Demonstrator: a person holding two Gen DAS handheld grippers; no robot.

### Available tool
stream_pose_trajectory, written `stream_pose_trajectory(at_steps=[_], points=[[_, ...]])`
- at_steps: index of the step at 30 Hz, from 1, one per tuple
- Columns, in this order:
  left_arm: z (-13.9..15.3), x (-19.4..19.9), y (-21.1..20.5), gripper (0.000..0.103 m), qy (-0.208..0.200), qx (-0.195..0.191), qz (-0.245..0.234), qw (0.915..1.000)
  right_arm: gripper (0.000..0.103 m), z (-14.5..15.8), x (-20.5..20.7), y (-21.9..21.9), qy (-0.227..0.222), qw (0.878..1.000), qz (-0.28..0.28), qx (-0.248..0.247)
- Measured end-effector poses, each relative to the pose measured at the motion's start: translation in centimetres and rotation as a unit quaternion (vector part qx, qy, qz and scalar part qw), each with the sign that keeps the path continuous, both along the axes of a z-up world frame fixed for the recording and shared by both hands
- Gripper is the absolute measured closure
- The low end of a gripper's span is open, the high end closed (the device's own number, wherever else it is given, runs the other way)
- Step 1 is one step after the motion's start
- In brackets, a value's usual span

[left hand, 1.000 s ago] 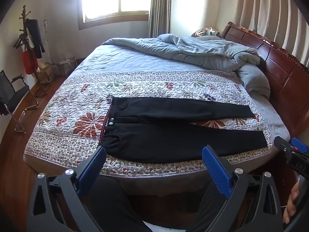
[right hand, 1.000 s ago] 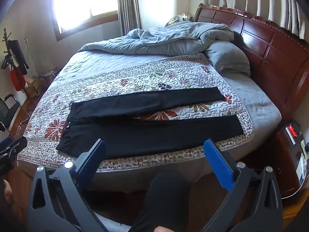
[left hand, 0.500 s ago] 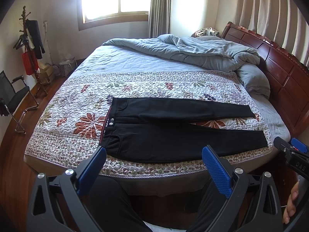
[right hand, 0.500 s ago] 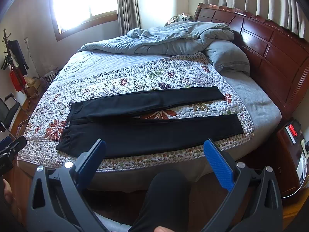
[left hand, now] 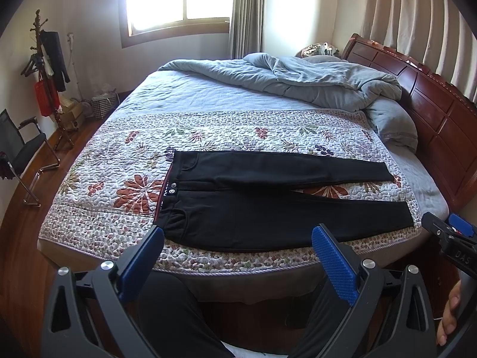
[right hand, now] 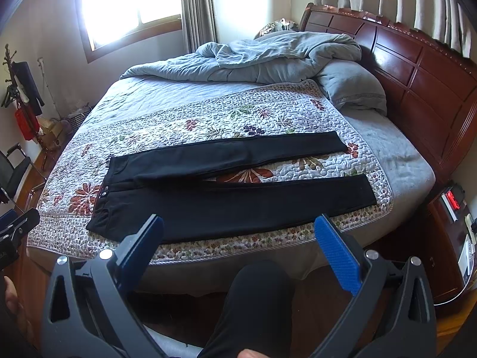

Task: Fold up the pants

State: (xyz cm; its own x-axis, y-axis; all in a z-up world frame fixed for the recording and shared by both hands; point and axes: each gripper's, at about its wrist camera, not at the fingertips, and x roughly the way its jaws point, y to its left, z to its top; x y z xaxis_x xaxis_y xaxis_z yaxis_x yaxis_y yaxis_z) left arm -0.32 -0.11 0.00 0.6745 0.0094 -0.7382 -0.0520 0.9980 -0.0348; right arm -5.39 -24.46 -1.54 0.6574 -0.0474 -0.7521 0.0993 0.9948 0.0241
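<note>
Left wrist view: black pants (left hand: 268,208) laid flat on the floral quilt (left hand: 238,131) near the bed's front edge, waistband left, legs spread slightly apart. Left gripper (left hand: 238,262) fingers wide open, holding nothing. Right gripper (right hand: 238,253) same deal, hanging short of the bed.

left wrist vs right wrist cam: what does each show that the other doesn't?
Left wrist only: the right gripper at the frame's right edge, with the hand holding it.

Right wrist only: the nightstand carrying a red-lit display, and the left gripper at the frame's left edge.

Both: the black pants spread flat, unfolded, on the floral quilt, the rumpled grey duvet, and each view's own open gripper short of the bed.
</note>
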Motion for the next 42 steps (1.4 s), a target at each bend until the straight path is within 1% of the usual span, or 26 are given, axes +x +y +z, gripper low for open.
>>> stream_pose_trajectory(at_steps=[42], points=[[-0.06, 0.15, 0.11, 0.004, 0.001, 0.001, 0.000, 1.0000, 0.003, -0.47, 0.02, -0.10, 0.003, 1.000, -0.003, 0.002]])
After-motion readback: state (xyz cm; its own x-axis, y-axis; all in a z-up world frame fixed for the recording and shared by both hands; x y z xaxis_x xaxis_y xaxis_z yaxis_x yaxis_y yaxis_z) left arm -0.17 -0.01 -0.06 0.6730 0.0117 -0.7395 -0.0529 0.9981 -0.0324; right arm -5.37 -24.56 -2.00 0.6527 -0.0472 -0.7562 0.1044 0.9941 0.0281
